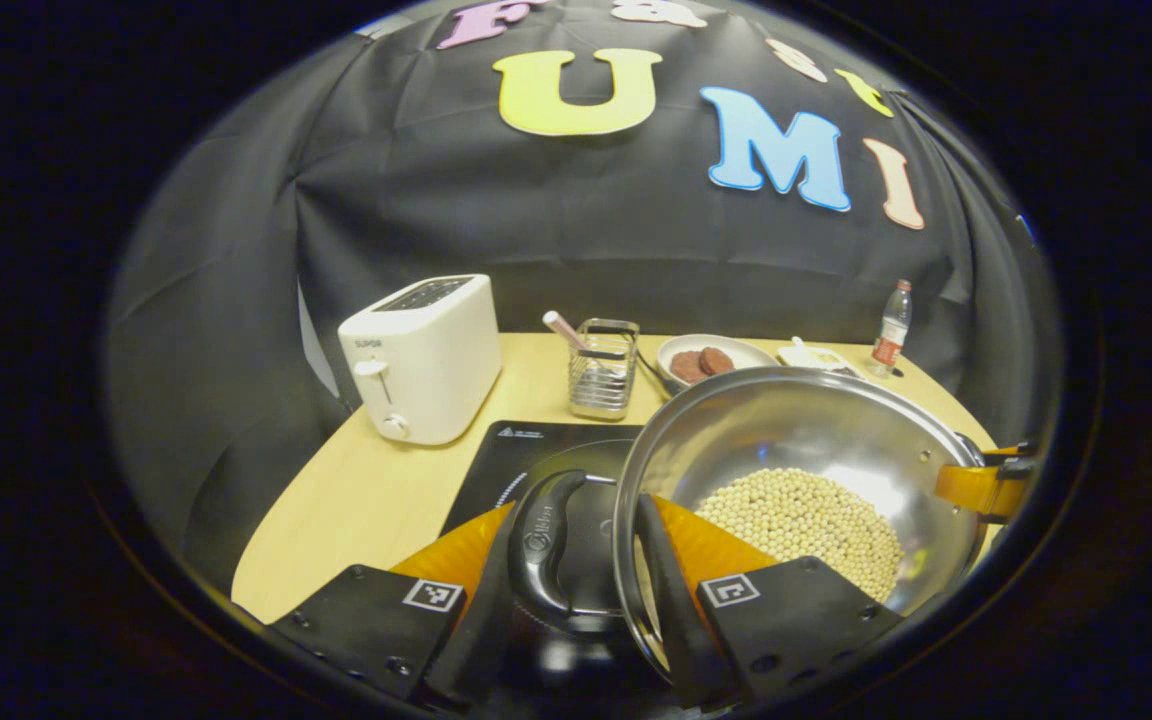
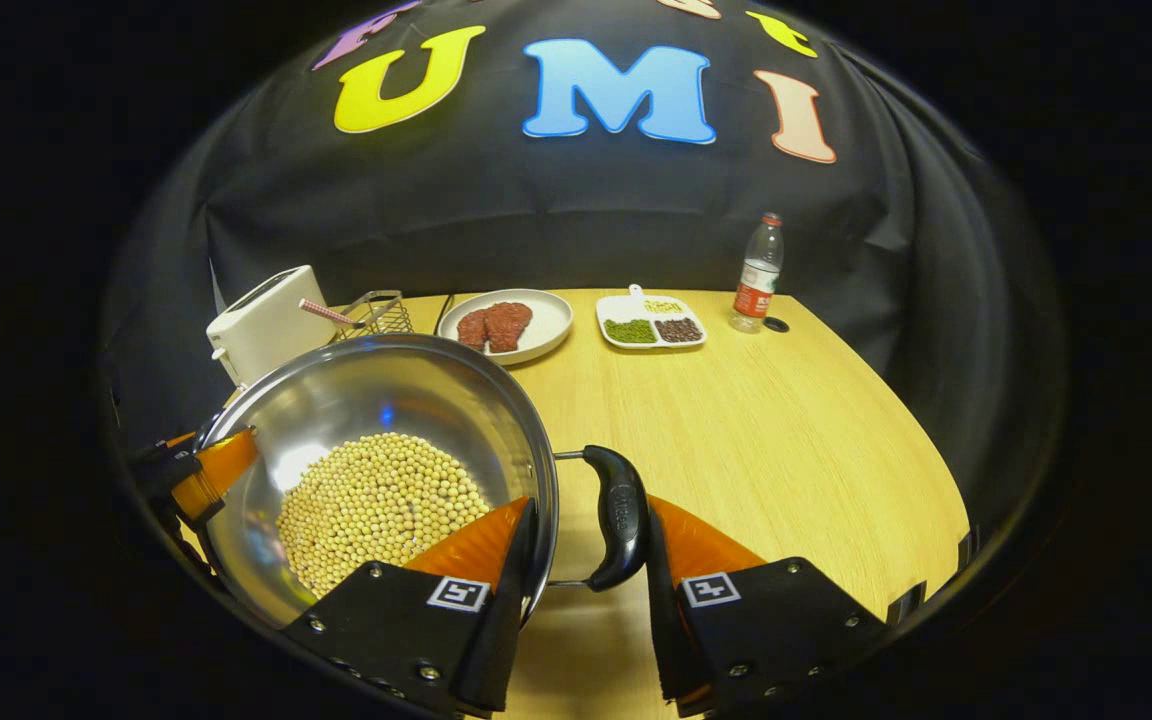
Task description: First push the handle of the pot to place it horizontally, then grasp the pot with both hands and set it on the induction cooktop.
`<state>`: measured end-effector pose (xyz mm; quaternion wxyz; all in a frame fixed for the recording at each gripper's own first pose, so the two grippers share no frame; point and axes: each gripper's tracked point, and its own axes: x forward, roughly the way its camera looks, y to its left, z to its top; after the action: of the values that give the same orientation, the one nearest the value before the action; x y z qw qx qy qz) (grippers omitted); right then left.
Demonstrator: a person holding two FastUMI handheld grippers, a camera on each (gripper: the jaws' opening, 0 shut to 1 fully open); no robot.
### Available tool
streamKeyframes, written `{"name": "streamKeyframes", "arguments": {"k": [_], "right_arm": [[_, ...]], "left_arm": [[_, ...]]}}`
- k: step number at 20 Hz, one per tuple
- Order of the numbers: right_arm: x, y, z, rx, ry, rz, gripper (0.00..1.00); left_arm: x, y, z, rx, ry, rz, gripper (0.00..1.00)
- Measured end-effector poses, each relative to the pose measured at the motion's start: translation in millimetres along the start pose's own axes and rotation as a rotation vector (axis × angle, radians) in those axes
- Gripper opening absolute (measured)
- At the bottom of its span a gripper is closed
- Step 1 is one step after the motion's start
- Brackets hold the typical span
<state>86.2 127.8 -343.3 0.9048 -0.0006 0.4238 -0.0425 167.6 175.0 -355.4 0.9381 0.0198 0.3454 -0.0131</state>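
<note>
While gripped: toaster [image 1: 423, 357] beside cooktop [image 1: 526, 462].

The pale wooden worktop [image 2: 736, 420] is carrying a white toaster [image 1: 423, 357] at its back left corner, with a wire rack [image 1: 604, 368] holding a pink-handled utensil sitting just beside it. A black induction cooktop [image 1: 526, 450] is lying flat in front of those two. Along the back edge, a white plate [image 2: 506, 325] with two dark red patties, a small divided tray [image 2: 650, 322] of green and brown beans, and a plastic bottle [image 2: 757, 273] are standing in a row, the bottle farthest right.
</note>
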Motion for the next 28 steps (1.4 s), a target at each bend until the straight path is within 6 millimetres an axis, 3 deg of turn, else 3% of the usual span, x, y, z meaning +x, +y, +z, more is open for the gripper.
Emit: {"name": "streamKeyframes", "arguments": {"k": [1, 5, 7, 8, 9, 11, 14, 20, 23, 24, 25, 28], "right_arm": [[3, 8, 2, -0.005, 0.001, 0.006, 0.55], [14, 34, 6, -0.008, 0.012, 0.023, 0.55], [19, 46, 6, 0.0, 0.021, 0.032, 0.55], [22, 52, 5, 0.003, 0.027, 0.036, 0.55], [24, 57, 6, 0.003, 0.025, 0.04, 0.55], [26, 67, 8, 0.011, 0.024, 0.047, 0.55], [29, 77, 10, 0.018, 0.018, 0.052, 0.55], [31, 84, 13, 0.014, -0.002, 0.094, 0.57], [18, 73, 31, 0.006, -0.062, 0.113, 0.67], [15, 64, 39, 0.003, -0.096, 0.107, 0.86], [7, 56, 48, -0.003, -0.13, 0.106, 1.0], [-24, 24, 74, -0.009, -0.238, 0.1, 0.98]], "left_arm": [[3, 9, -1, -0.008, 0.007, 0.007, 0.76], [11, 38, 0, -0.014, 0.024, 0.022, 0.68], [17, 49, -1, -0.022, 0.039, 0.025, 0.75], [17, 57, -1, -0.021, 0.042, 0.03, 0.72], [19, 64, 1, -0.018, 0.037, 0.034, 0.76], [20, 73, 3, -0.015, 0.036, 0.043, 0.68], [24, 85, 1, -0.024, 0.046, 0.044, 0.72], [27, 93, -2, -0.054, 0.045, 0.028, 0.69], [20, 108, 2, -0.083, 0.011, 0.083, 0.91], [8, 109, 7, -0.093, -0.012, 0.102, 0.99], [-1, 111, 17, -0.092, -0.048, 0.123, 1.0], [-45, 104, 56, -0.022, -0.185, 0.185, 0.98]]}}
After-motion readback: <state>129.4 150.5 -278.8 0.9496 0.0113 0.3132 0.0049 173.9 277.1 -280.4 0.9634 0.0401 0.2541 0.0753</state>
